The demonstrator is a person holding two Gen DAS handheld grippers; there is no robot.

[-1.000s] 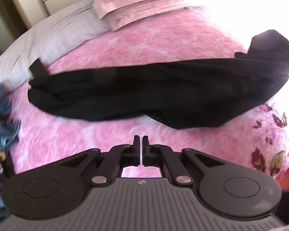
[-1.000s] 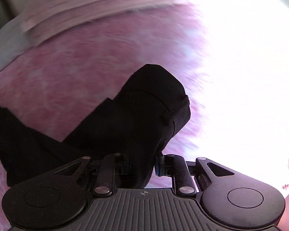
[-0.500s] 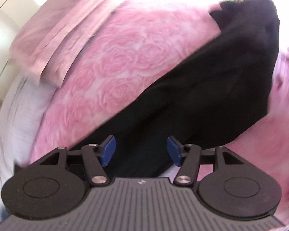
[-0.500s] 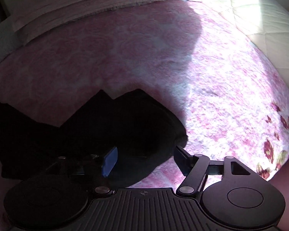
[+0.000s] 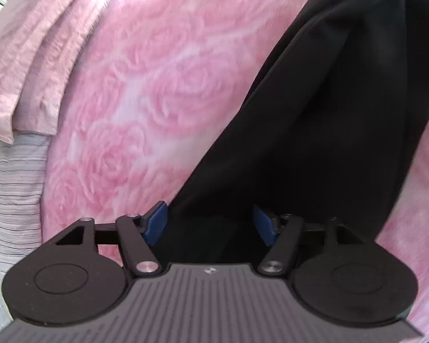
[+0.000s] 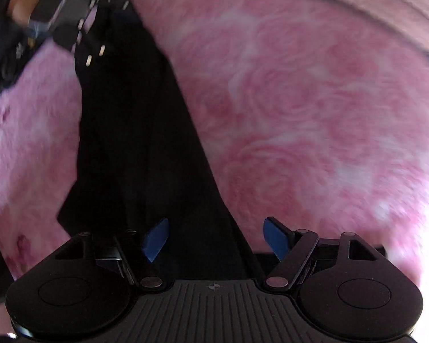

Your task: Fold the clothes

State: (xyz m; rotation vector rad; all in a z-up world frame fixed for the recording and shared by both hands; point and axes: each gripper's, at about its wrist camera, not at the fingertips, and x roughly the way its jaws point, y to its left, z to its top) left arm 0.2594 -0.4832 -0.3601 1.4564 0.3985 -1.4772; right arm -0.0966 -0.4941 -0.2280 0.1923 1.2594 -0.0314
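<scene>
Looking along the left gripper (image 5: 210,223), I saw its jaws spread wide and grasping nothing, with the blue pads (image 5: 156,224) standing on each side of one end of the black garment (image 5: 314,131). The garment lay stretched on the pink rose-patterned bed cover (image 5: 163,91) and ran from the jaws toward 1 o'clock. A folded pink blanket (image 5: 28,51) lay at 10 o'clock, and a grey striped sheet (image 5: 11,200) at 9 o'clock.

On the right wrist view the right gripper (image 6: 216,238) was also released, its jaws apart over the other end of the black garment (image 6: 134,143), which ran toward 11 o'clock. There I could see the left gripper (image 6: 100,8), blurred, at the far end of the cloth.
</scene>
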